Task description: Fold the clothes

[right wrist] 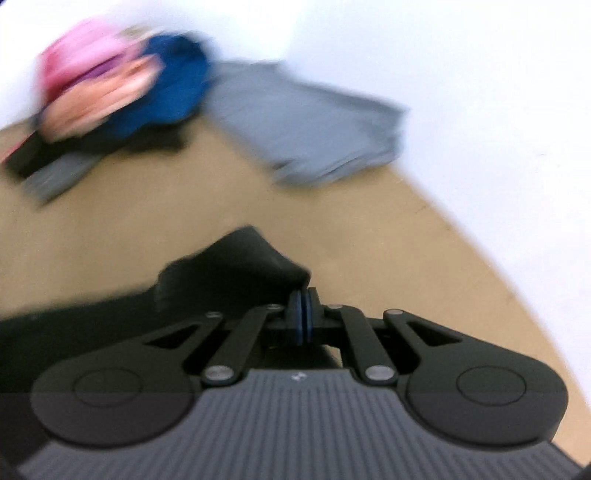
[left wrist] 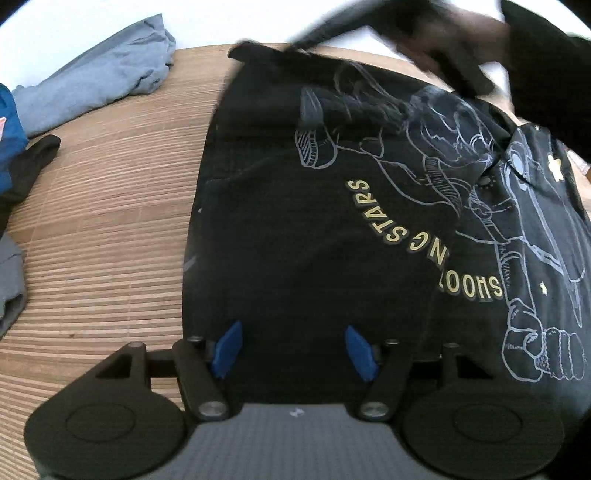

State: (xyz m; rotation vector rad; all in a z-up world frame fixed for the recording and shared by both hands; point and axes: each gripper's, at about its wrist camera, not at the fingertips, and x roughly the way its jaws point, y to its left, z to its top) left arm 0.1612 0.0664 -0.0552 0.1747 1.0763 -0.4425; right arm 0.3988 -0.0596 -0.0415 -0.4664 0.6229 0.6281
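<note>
A black T-shirt with a pale line drawing and yellow "SHOOTING STARS" lettering lies spread on the wooden table. My left gripper hovers over the shirt's near part, its blue pads wide apart with nothing pinched between them. In the right wrist view my right gripper is shut, and a raised fold of the black T-shirt runs up into its pads. The left wrist view shows that gripper as a dark blur at the shirt's far edge, held by a hand.
A grey garment lies crumpled at the table's far left, also visible as the grey garment. A pile of blue, pink and dark clothes sits beyond it. The table's curved edge meets a white floor.
</note>
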